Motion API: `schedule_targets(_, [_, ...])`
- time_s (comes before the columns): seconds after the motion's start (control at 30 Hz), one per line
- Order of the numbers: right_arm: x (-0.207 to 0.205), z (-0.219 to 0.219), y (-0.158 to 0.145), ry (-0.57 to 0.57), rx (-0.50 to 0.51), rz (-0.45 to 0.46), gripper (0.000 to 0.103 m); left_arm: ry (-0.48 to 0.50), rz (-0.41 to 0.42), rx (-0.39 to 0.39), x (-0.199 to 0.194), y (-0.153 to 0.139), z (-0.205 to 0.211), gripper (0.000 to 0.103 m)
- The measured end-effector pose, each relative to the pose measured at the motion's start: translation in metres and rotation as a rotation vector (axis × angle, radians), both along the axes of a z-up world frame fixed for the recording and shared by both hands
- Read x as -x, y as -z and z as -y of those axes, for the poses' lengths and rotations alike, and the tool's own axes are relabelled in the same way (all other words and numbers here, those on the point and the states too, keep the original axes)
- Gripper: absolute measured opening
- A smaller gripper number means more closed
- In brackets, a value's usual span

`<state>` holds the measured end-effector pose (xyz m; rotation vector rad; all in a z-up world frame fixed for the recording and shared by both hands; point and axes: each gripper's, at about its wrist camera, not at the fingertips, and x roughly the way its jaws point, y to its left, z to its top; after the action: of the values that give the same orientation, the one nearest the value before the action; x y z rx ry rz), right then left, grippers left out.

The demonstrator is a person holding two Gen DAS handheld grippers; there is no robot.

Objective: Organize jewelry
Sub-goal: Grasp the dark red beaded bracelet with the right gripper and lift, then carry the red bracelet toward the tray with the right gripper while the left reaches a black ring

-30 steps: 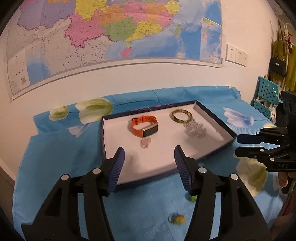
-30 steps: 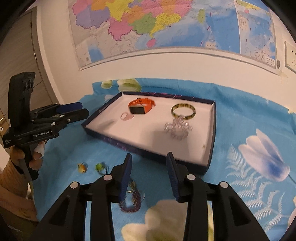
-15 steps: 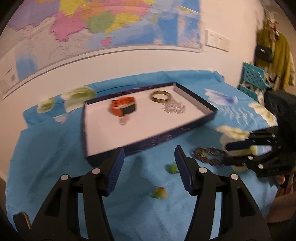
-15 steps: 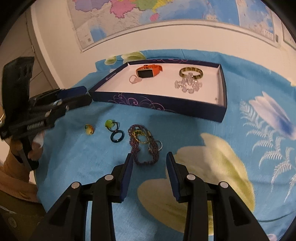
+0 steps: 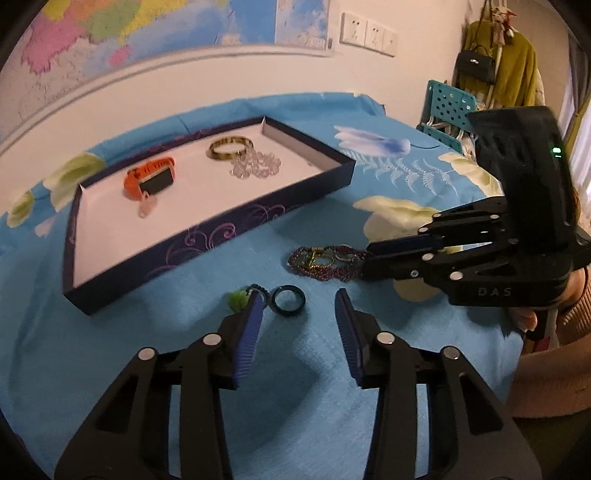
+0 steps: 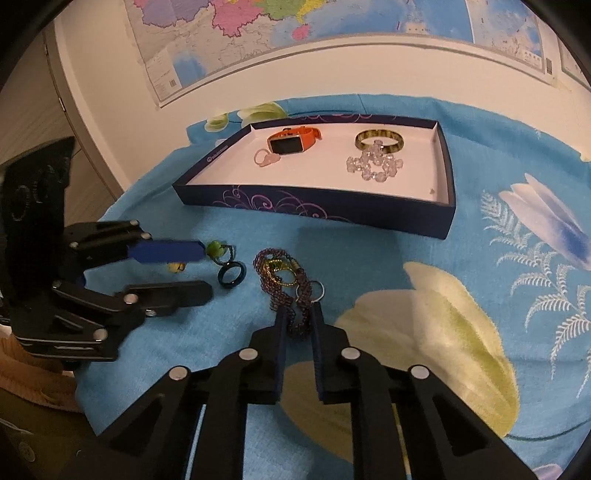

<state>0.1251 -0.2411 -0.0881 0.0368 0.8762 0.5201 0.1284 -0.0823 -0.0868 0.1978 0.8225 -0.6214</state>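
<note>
Right wrist view: the purple beaded chain necklace (image 6: 286, 286) lies on the blue floral cloth (image 6: 369, 251), long axis running from 11 to 5 o'clock. The right gripper (image 6: 298, 323) has just been closing and pinches its near end. The left gripper (image 5: 298, 308), half-open and narrowing, holds nothing; a dark ring (image 5: 289, 300) lies beyond its tips.

Both views are lit by warm, rather dim indoor light from above, giving the wall (image 5: 229, 74) a yellowish cast. Soft shadows fall on the blue cloth (image 5: 110, 332) under the 2 grippers. The left wrist view is slightly smeared; the tray (image 5: 207, 236) looks blurred. Fisheye distortion bends the map (image 6: 332, 22), and corners go black.
</note>
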Motion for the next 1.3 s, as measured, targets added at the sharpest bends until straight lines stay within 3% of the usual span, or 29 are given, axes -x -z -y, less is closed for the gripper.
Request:
schedule_targets(0.2, [0.0,-0.003,-0.012,-0.015,-0.01,0.046,0.007,-0.029,-0.072,0.006,-0.014,0.011,0.0,0.032])
schedule_targets(0.4, [-0.004,-0.006,-0.019,-0.031,-0.024,0.072,0.007,-0.033,-0.065,-0.016,-0.019,0.012,0.006,0.032])
schedule_targets(0.5, [-0.005,-0.007,-0.022,-0.035,-0.032,0.088,0.007,-0.039,-0.05,-0.044,-0.02,0.013,0.01,0.023])
schedule_targets(1.3, [-0.013,-0.016,-0.047,-0.063,-0.081,0.152,0.006,-0.07,-0.001,0.016,-0.012,-0.005,-0.003,0.023])
